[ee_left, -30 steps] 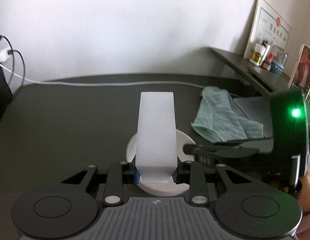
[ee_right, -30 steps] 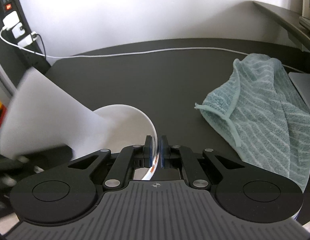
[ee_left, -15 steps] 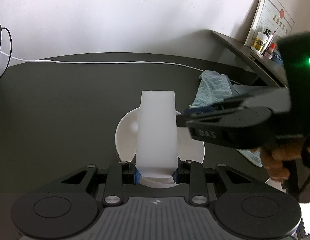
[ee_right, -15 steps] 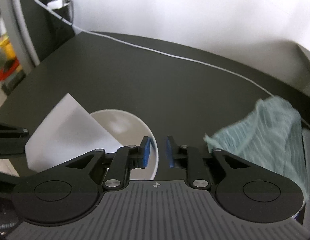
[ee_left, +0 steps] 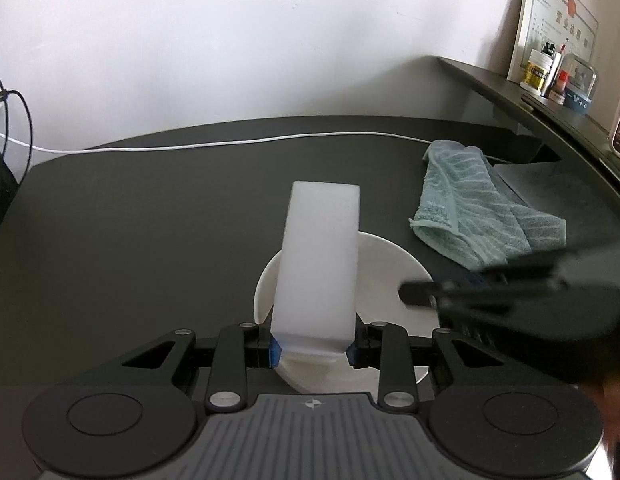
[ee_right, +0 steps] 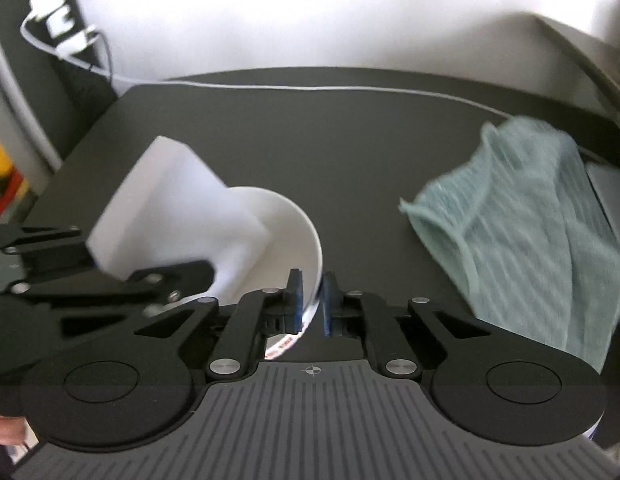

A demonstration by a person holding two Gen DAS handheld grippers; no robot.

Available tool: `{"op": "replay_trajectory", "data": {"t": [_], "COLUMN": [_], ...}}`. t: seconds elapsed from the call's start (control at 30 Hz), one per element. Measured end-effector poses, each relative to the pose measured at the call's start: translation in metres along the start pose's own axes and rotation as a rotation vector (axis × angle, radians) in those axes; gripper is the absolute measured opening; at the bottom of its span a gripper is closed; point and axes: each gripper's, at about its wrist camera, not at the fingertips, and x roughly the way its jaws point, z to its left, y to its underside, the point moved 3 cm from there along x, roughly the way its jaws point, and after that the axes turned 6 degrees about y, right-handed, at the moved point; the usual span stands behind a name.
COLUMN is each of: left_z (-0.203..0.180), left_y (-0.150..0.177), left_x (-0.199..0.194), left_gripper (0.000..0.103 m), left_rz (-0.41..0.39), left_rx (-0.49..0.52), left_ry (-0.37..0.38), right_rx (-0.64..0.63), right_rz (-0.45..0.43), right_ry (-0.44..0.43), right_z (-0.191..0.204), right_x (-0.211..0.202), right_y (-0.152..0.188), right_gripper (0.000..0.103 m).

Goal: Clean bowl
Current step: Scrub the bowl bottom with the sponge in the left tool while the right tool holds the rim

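Observation:
A white bowl (ee_left: pixel 390 264) sits on the dark table (ee_left: pixel 150 220). My left gripper (ee_left: pixel 313 354) is shut on a tall white sponge block (ee_left: pixel 318 256), which stands over the bowl's near left side. In the right wrist view the sponge (ee_right: pixel 170 200) reaches down into the bowl (ee_right: pixel 286 232). My right gripper (ee_right: pixel 312 300) has its blue pads on either side of the bowl's right rim, pinching it. From the left wrist view the right gripper (ee_left: pixel 420 294) comes in blurred from the right, at the rim.
A crumpled teal towel (ee_left: pixel 470 208) lies to the right of the bowl, partly on a grey pad (ee_left: pixel 558 184). A white cable (ee_left: pixel 230 144) runs along the table's back edge. A shelf (ee_left: pixel 510 84) at the right carries small bottles and a framed sheet.
The right gripper opened off the bowl rim half a second ago and has closed on it again. The sponge has stayed in the left gripper and dipped into the bowl.

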Motion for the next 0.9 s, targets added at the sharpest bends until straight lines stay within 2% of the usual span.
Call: {"op": "replay_trajectory", "data": {"t": [0.07,0.13,0.23,0.27,0.37,0.4,0.53,0.63,0.9], "left_z": [-0.001,-0.001,0.001,0.001,0.002,0.002,0.006,0.012,0.014], "left_y": [0.003,0.007,0.013,0.013,0.013,0.013,0.012,0.009,-0.001], "left_x": [-0.004,-0.010,-0.017,-0.017,-0.013,-0.010,-0.008,-0.014,-0.055], "left_gripper": [0.029,0.029,0.029,0.029,0.029,0.029,0.030,0.029,0.029], "left_rz": [0.006,0.014,0.015,0.015,0.018,0.021,0.011,-0.010,-0.107], "left_rx": [-0.012,-0.036,-0.072,-0.078,-0.084,-0.085,-0.091,-0.093,-0.069], "left_ry": [0.009,0.040,0.083,0.089,0.087,0.082,0.073,0.039,-0.003], "right_rx": [0.017,0.028,0.034,0.036,0.049,0.050,0.080,0.084,0.093], "right_rz": [-0.002,-0.012,-0.045,-0.055,-0.070,-0.070,-0.072,-0.072,-0.070], "right_ry": [0.003,-0.011,-0.031,-0.037,-0.040,-0.040,-0.048,-0.032,-0.011], "right_z": [-0.002,-0.003,-0.005,-0.006,-0.006,-0.007,-0.011,-0.007,-0.003], "right_x": [-0.002,-0.003,-0.004,-0.003,0.003,0.006,0.014,0.012,0.009], "right_y": [0.003,0.002,-0.004,-0.006,-0.010,-0.010,-0.007,-0.004,-0.004], "right_gripper": [0.013,0.023,0.024,0.023,0.007,0.005,0.005,0.005,0.005]}}
